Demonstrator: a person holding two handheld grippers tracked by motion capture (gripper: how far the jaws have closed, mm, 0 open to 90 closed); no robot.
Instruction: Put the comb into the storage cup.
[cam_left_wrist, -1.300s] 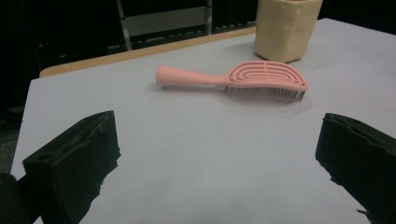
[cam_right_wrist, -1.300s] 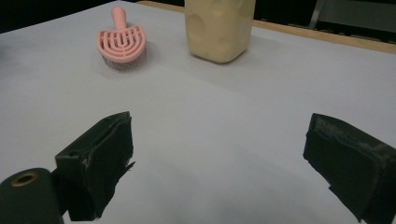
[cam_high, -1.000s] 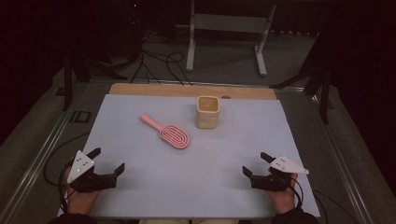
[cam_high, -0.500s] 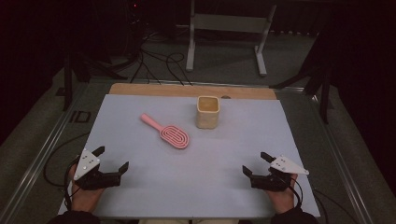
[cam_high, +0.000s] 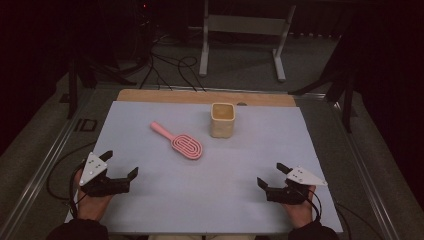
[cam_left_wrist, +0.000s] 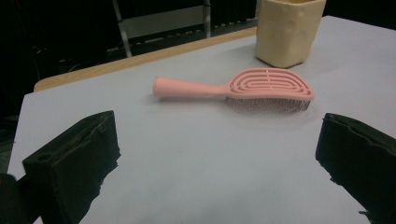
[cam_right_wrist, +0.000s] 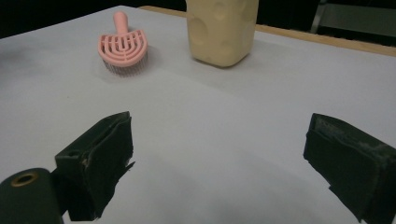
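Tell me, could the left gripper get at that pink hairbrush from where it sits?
Probably yes. The left gripper has its jaws open, and only bare white tabletop lies between it and the pink hairbrush.

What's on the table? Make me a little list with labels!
table: white top
brush: pink hairbrush, lying bristles down, handle toward the far left
cup: cream cup, upright, just right of the brush, not touching
left gripper: open, holding nothing, near left edge
right gripper: open, holding nothing, near right edge
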